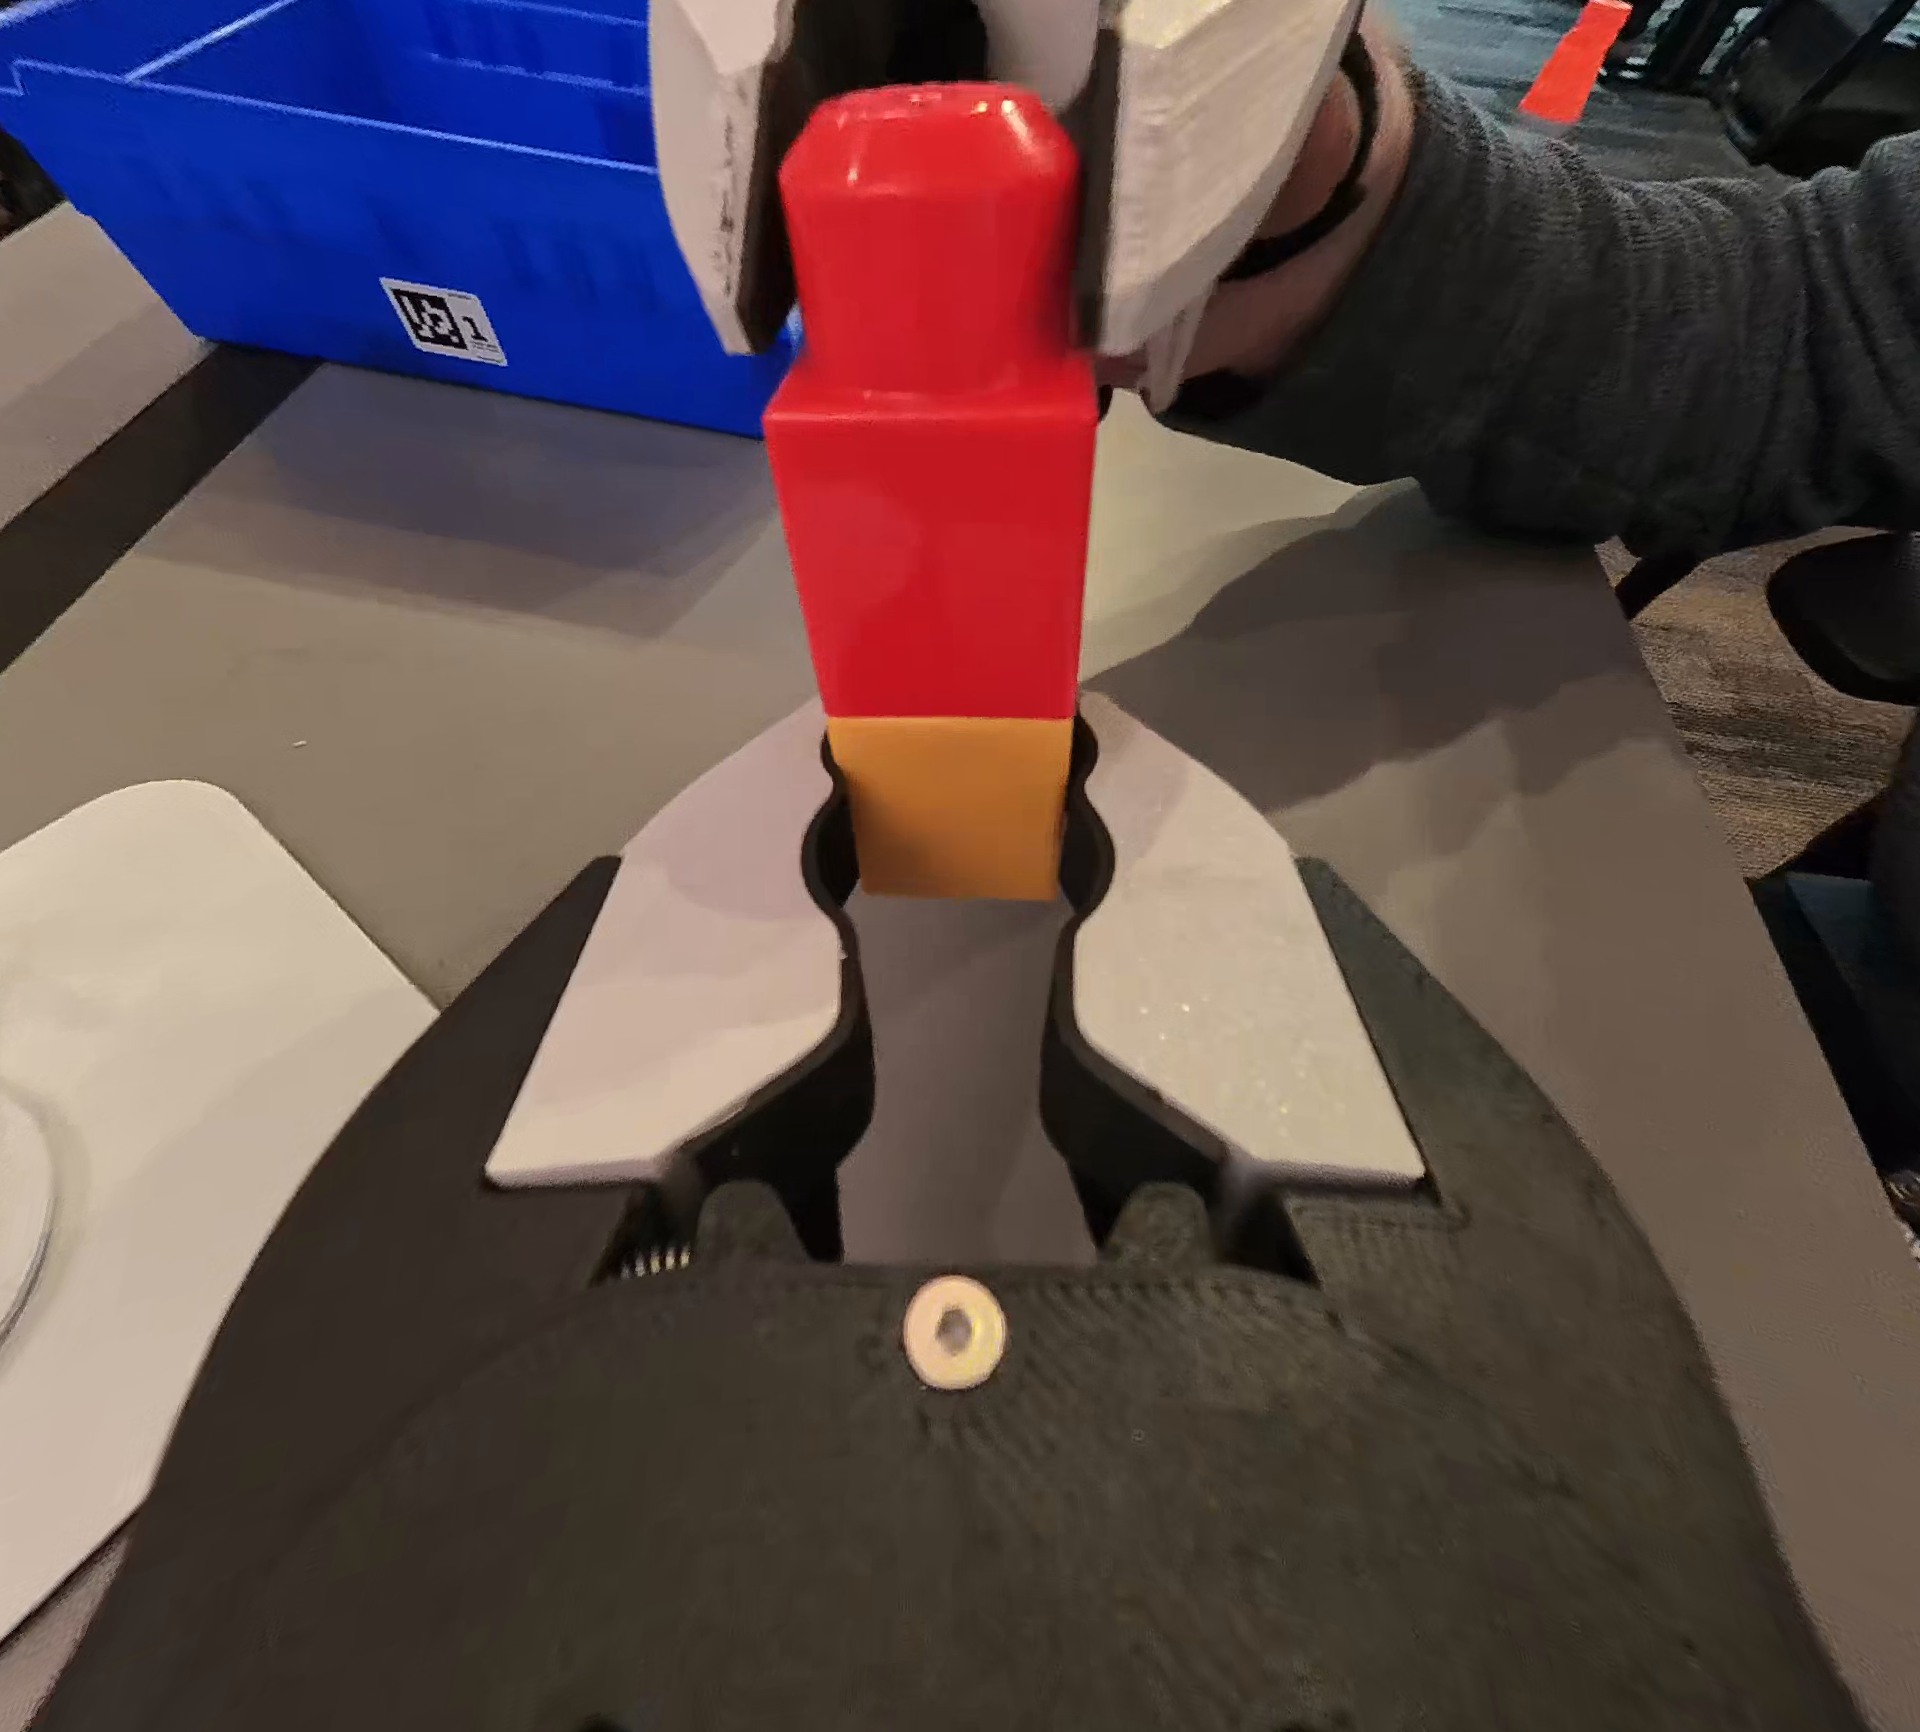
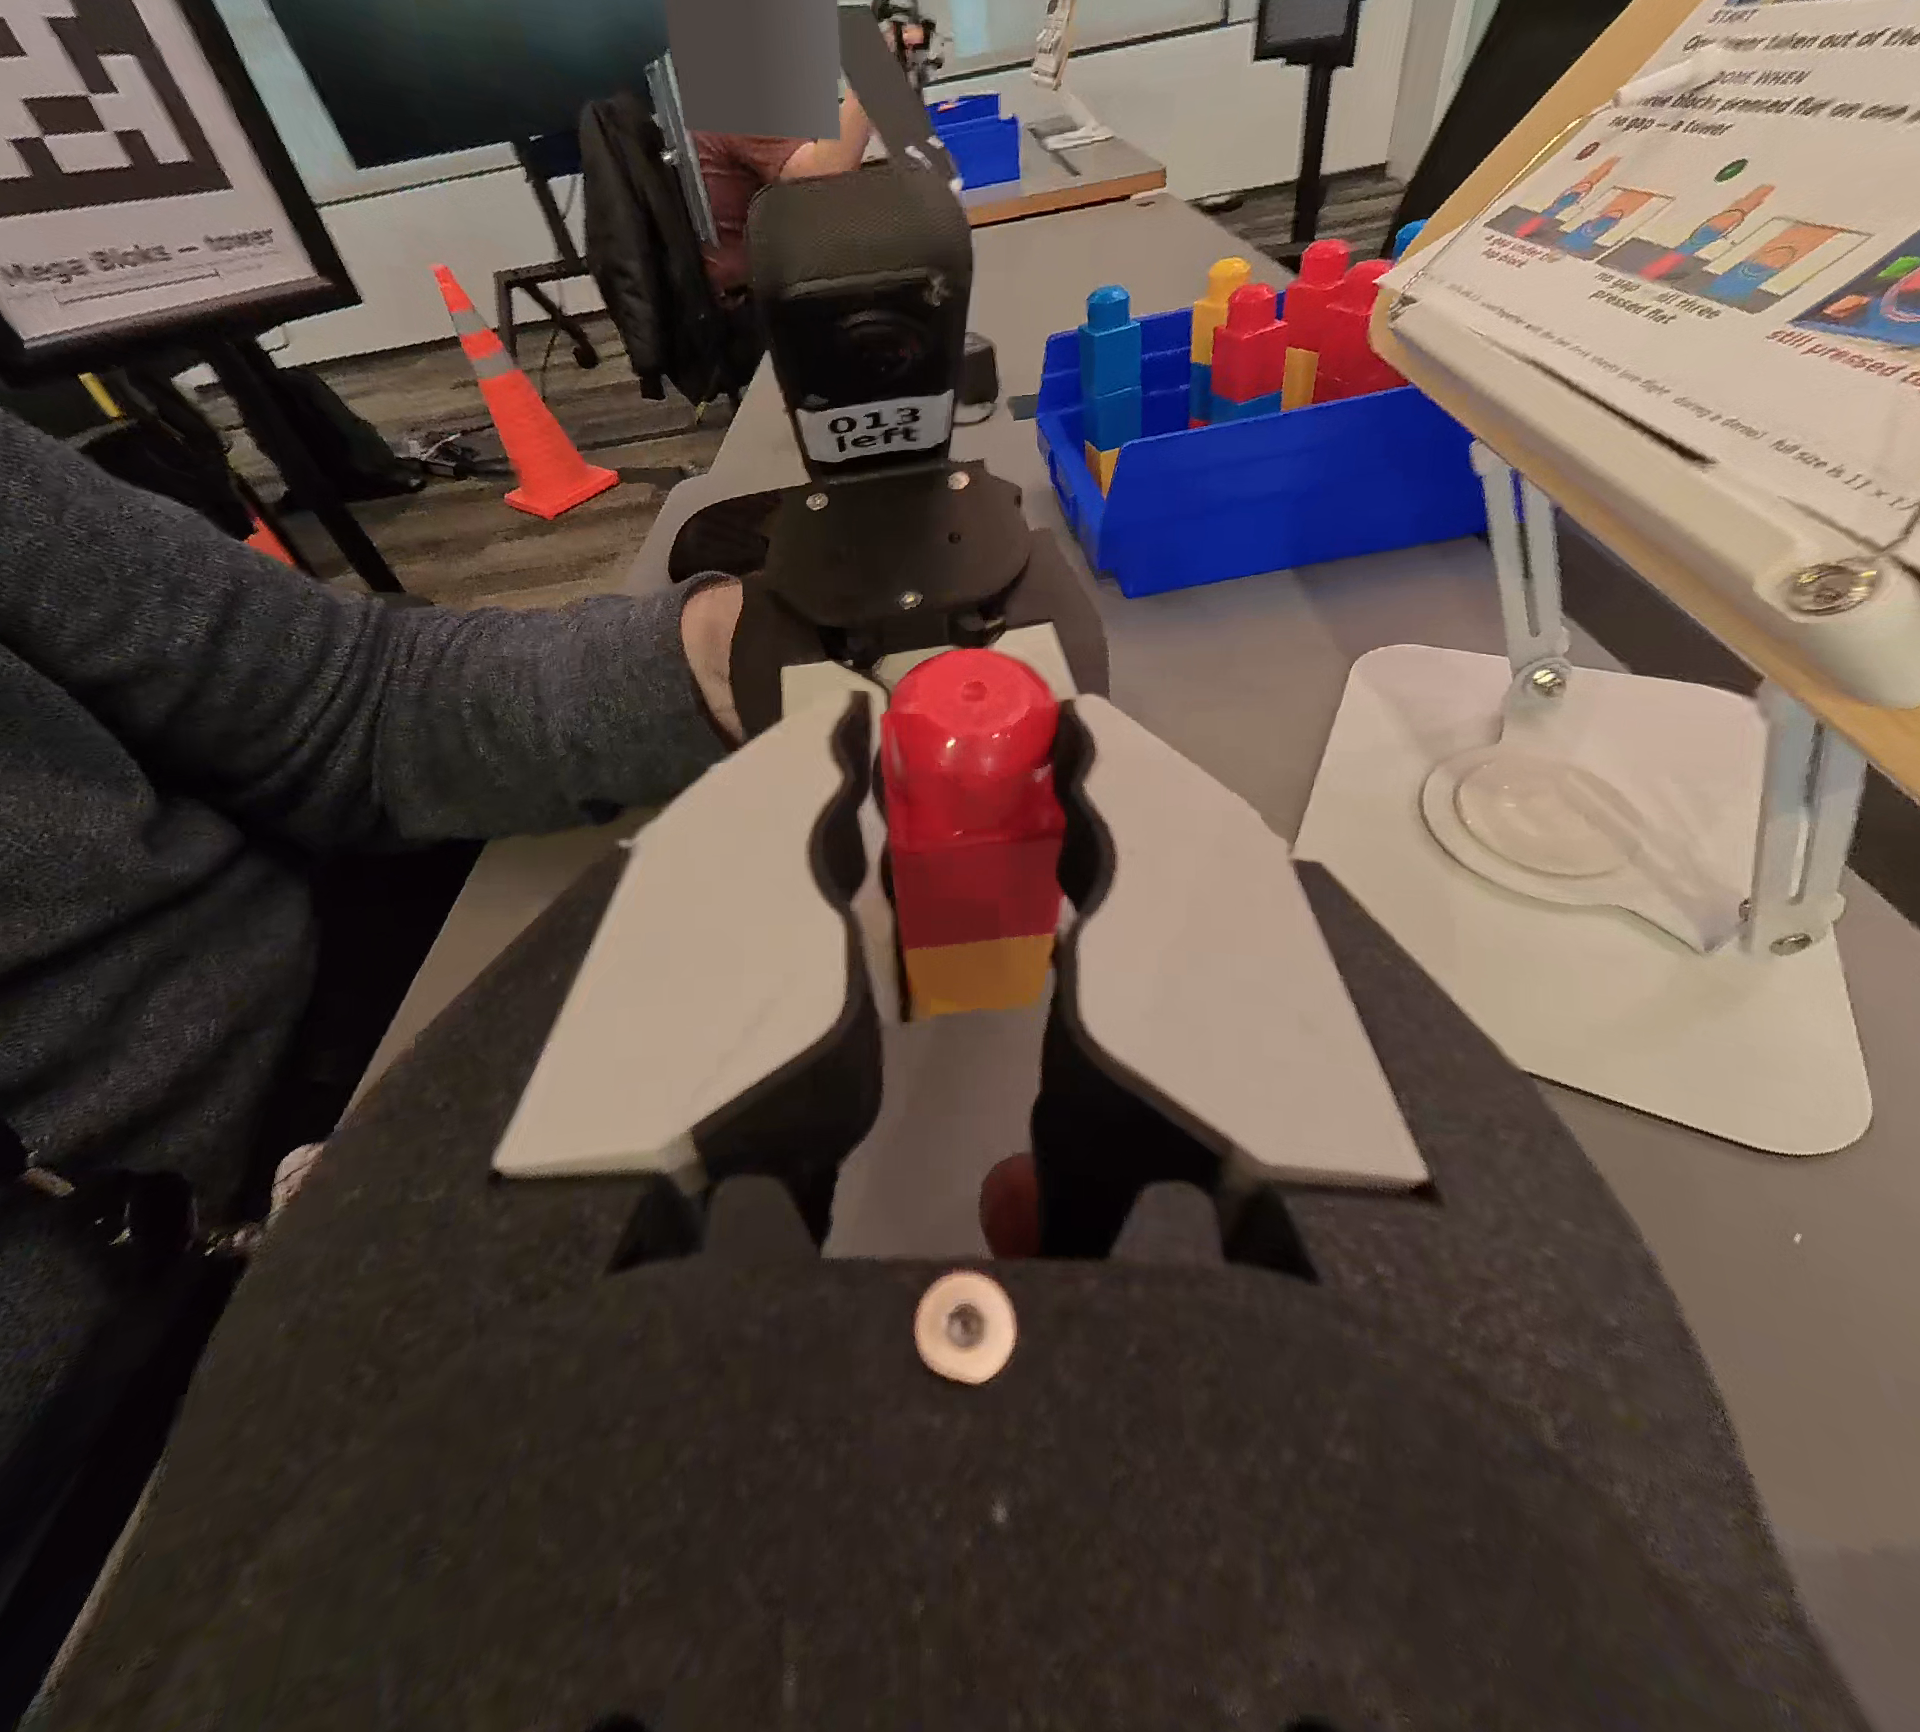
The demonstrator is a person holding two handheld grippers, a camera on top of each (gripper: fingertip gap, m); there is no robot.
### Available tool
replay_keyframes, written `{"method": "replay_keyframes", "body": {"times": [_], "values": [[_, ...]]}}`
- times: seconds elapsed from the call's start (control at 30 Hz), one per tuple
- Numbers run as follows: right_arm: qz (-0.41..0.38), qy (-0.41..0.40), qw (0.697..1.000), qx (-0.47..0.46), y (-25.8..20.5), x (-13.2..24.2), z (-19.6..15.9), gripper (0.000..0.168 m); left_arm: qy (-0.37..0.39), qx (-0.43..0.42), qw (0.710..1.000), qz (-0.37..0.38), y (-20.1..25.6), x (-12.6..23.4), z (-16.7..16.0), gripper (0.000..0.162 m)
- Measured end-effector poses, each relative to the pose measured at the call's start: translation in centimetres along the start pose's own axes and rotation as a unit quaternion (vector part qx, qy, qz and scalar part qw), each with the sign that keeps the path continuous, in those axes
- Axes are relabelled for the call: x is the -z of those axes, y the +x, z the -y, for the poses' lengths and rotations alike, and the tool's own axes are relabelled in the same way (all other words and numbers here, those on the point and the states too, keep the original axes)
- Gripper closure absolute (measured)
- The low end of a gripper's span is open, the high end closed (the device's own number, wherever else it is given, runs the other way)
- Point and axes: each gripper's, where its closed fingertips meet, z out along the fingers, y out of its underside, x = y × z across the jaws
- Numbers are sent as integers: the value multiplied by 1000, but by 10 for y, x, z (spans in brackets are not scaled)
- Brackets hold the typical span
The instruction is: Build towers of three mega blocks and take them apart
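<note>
The tower (image 1: pixel 940 539) stood upright on the grey tabletop (image 1: pixel 436 602), a red block (image 1: pixel 930 477) seated on a yellow block (image 1: pixel 956 807). The left gripper (image 1: pixel 958 809) was clamped on the yellow block at the base. The right gripper (image 2: pixel 968 809) was closed around the red block's stud. Behind, a blue bin (image 2: pixel 1278 477) held more stacked blocks (image 2: pixel 1247 352).

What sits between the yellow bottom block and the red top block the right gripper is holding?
A second red block, pressed flush between the top red block and the yellow block; clearest in the left wrist view.
</note>
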Motion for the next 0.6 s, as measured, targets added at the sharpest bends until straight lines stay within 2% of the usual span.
{"method": "replay_keyframes", "body": {"times": [0.07, 0.17, 0.27, 0.37, 0.43, 0.47, 0.6], "values": [[12, -29, 999, -7, -2, -2, -9, 119, -1, 4, 1000, 4, -2, 0, 0, 127], [3, -42, 999, 12, -2, -3, -13, 133, -9, -8, 1000, 0, 2, -3, -3, 127], [-10, -53, 998, 29, -1, -1, -12, 134, -10, -2, 1000, 4, 1, -3, -2, 126], [-27, -23, 999, 31, 1, 7, 2, 135, -3, 0, 1000, -6, 2, 1, 1, 127], [-38, 57, 998, 9, 7, 29, 33, 135, -72, -34, 997, 11, 0, -2, -23, 127], [-54, 73, 996, 11, 12, 42, 43, 135, -70, -33, 997, 7, 2, -5, -26, 127], [-162, 43, 985, 40, 44, 93, 52, 135, -50, -27, 998, 2, 3, -6, -16, 127]]}}
